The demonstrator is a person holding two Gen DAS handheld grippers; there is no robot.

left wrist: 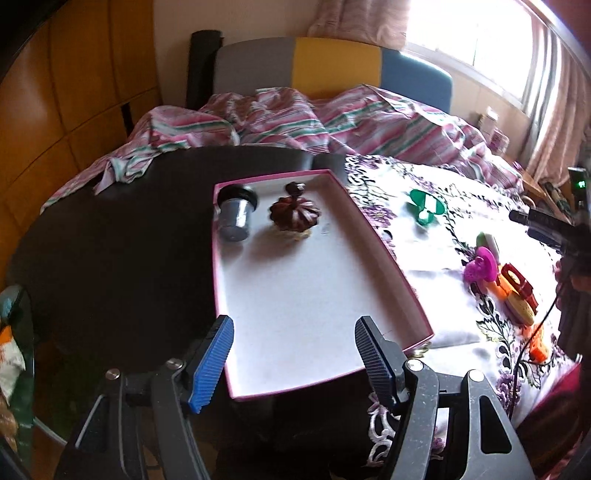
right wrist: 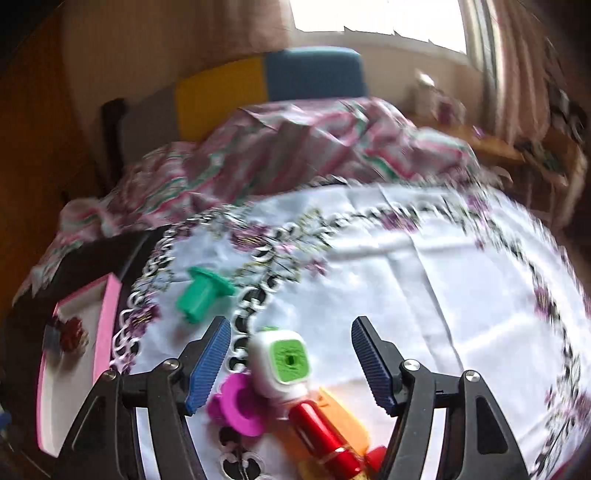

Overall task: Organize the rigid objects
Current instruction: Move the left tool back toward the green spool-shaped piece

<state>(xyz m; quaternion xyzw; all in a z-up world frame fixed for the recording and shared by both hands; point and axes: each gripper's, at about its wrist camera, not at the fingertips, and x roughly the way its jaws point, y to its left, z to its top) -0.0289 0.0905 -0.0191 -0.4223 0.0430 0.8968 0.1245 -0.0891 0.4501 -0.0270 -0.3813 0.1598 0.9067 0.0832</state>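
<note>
On the dark bench at the left, a pink-rimmed tray holds a grey cup and a brown fluted mould at its far end, its white floor otherwise bare, and the left gripper hangs over its near edge with fingers apart, holding nothing. Rightward, a flowered cloth carries a green piece apart, then a clustered white-green cube, magenta spool and red cylinder beneath the right gripper, fingers wide and empty; a striped bedspread and bright window lie behind.
</note>
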